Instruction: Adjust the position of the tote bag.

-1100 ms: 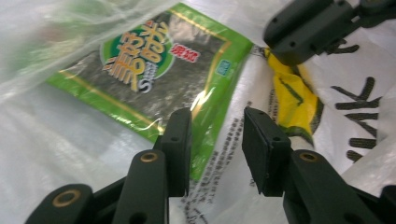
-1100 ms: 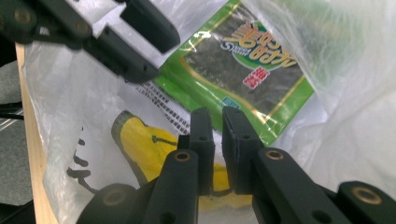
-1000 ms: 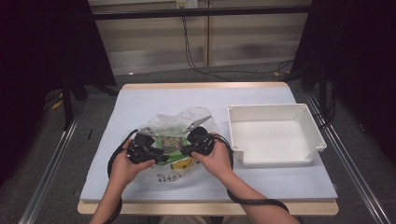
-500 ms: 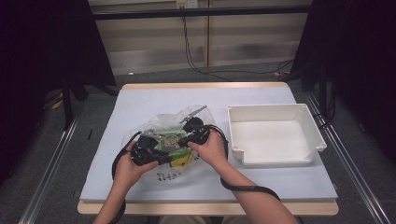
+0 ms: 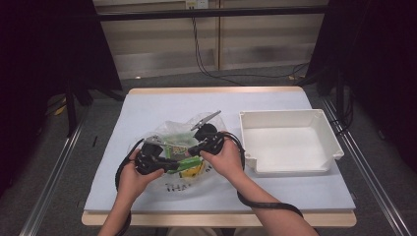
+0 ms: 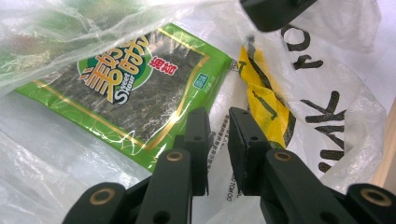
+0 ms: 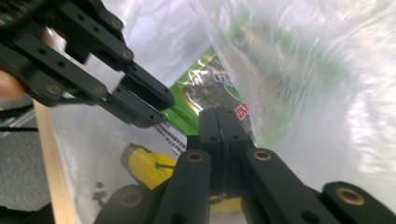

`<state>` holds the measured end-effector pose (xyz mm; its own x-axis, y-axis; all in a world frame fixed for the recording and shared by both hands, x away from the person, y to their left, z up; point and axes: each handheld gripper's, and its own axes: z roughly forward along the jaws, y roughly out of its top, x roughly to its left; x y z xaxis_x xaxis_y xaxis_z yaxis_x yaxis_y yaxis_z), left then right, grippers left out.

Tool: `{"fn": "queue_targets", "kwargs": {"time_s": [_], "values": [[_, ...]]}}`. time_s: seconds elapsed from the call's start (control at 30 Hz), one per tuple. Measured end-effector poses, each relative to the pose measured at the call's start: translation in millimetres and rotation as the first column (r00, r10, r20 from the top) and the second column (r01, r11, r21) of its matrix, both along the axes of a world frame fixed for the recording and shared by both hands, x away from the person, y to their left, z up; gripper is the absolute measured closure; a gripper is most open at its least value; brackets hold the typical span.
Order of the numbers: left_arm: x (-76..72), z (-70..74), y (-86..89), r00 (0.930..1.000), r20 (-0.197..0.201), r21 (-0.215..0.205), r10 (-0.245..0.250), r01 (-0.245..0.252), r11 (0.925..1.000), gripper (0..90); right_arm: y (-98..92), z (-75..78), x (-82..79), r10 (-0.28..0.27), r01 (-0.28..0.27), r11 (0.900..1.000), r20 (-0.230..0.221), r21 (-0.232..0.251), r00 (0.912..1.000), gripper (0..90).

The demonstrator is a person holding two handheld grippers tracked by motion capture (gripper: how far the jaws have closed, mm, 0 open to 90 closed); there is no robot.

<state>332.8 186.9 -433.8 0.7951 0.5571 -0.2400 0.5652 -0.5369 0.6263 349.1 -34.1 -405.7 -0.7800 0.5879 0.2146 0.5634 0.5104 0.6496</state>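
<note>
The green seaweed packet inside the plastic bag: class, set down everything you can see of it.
The green seaweed packet is a flat, glossy foil-like pouch with a bright green border, thin gold lines and a dark panel showing seaweed. It carries yellow characters, the words "Sweet Hour" and a small red label. It lies flat inside the clear plastic bag on the table, beside a yellow packet, with bag film draped over its upper part. The left gripper sits at its lower edge with a narrow gap between its fingers.

Bag film (image 5: 183, 133) crowds tools; white tray (image 5: 290, 142) blocks right.
</note>
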Motion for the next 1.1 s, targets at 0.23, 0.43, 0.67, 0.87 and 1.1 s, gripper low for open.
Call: {"fn": "queue_targets", "kwargs": {"time_s": [0.23, 0.43, 0.67, 0.87, 1.1], "values": [[1.0, -1.7, -2.1, 1.0, -0.003, 0.006, -0.002, 0.002, 1.0, 79.0, 4.8, -0.5, 8.5, -0.015, 0.015, 1.0, -0.007, -0.006, 0.9999, 90.0], [3.6, -5.2, 1.2, 1.0, -0.006, 0.009, 0.0, 0.0, 1.0, 82.2, 12.6, -19.0, 26.3, -0.052, 0.052, 0.998, -0.031, -0.021, 0.9982, 90.0], [5.0, -13.6, 4.4, 0.9997, -0.023, 0.025, 0.008, -0.007, 0.9997, 84.3, 9.9, -26.4, 50.7, -0.116, 0.115, 0.993, -0.036, -0.017, 0.9926, 90.0], [6.4, -16.4, 9.4, 0.9994, -0.029, 0.036, 0.018, -0.017, 0.9992, 85.7, 9.2, -34.3, 63.4, -0.141, 0.14, 0.99, -0.043, -0.034, 0.989, 90.0], [6.2, -15.9, 12.1, 0.9992, -0.035, 0.035, 0.02, -0.019, 0.9992, 87.3, 8.8, -39.1, 75.3, -0.188, 0.187, 0.982, -0.031, -0.027, 0.9817, 90.0]]}}
